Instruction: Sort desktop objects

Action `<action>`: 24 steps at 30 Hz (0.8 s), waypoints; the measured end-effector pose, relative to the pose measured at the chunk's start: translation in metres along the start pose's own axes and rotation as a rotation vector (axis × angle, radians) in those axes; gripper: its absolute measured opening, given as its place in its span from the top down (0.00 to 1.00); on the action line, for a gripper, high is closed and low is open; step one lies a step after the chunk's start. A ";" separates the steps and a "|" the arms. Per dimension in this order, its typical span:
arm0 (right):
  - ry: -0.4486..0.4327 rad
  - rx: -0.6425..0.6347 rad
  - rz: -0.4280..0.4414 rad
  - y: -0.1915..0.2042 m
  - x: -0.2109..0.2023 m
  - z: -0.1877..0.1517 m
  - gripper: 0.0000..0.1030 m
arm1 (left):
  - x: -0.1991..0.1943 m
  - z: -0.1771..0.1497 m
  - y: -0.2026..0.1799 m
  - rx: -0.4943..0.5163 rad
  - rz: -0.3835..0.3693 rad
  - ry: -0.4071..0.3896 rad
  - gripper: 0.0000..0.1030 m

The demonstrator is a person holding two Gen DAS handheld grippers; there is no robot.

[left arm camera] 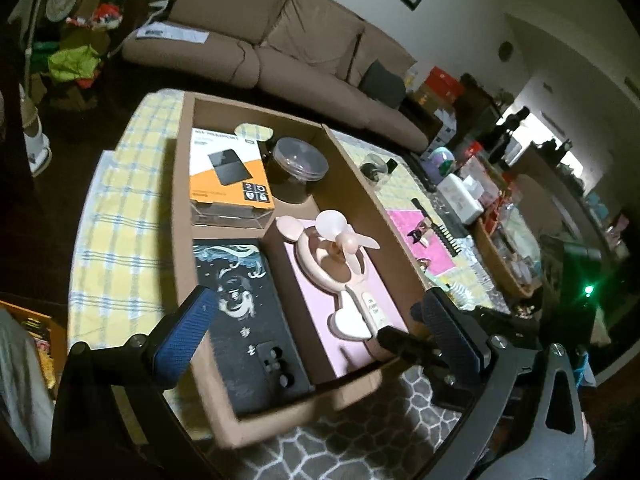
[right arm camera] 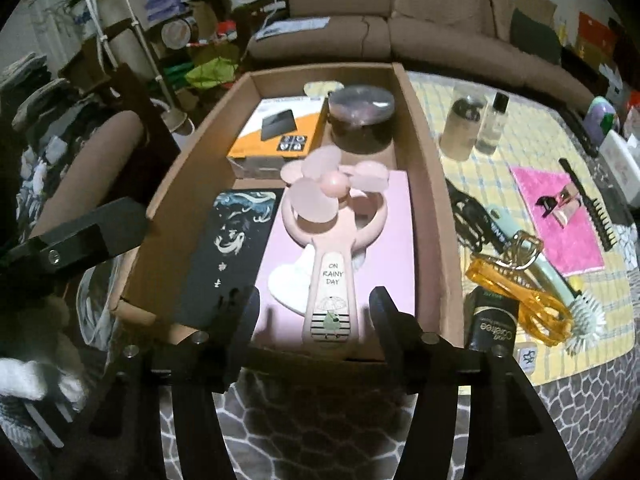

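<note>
Right jaws: we see our right gripper (right arm camera: 314, 312) parted, the fan (right arm camera: 329, 240) handle between the pads, untouched.
Left jaws: our left gripper (left arm camera: 320, 328) stands wide, holding nothing.
Fan: lies on a pink box (right arm camera: 384, 256) inside the carton (right arm camera: 430, 184).
Worktop: comb (right arm camera: 588, 208) right of carton.

The pink fan (right arm camera: 332, 248) in the cardboard box (right arm camera: 424, 184) has "ON RAINY DAY" on its handle. Right of the box, a black tube (right arm camera: 494, 326) reads "Carefree".

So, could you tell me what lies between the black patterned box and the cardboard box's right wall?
The pink box with the pink fan on it, clearest in the right wrist view.
</note>
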State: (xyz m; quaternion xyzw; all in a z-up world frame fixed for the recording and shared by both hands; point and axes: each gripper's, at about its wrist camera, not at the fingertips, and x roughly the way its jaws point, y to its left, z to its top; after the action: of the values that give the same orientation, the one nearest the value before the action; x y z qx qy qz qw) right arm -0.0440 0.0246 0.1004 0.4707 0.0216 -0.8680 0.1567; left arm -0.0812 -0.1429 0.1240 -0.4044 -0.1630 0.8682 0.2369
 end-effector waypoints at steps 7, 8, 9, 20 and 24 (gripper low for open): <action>-0.043 0.015 0.012 -0.002 -0.018 -0.010 0.36 | -0.022 -0.009 -0.007 0.019 0.071 -0.010 0.00; -0.048 0.016 0.012 -0.002 -0.020 -0.012 0.36 | -0.024 -0.011 -0.009 0.023 0.081 -0.009 0.00; -0.053 0.017 0.013 -0.003 -0.023 -0.013 0.35 | -0.026 -0.013 -0.012 0.030 0.093 -0.008 0.00; -0.118 0.035 -0.012 -0.013 -0.049 -0.034 0.09 | -0.033 -0.038 -0.047 0.100 0.169 0.027 0.00; -0.123 0.017 -0.026 -0.015 -0.054 -0.039 0.07 | -0.035 -0.044 -0.058 0.108 0.179 0.025 0.00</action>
State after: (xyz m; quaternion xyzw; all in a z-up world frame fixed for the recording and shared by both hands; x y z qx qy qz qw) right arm 0.0107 0.0597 0.1212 0.4173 0.0107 -0.8974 0.1426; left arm -0.0110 -0.1091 0.1458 -0.4148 -0.0763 0.8883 0.1819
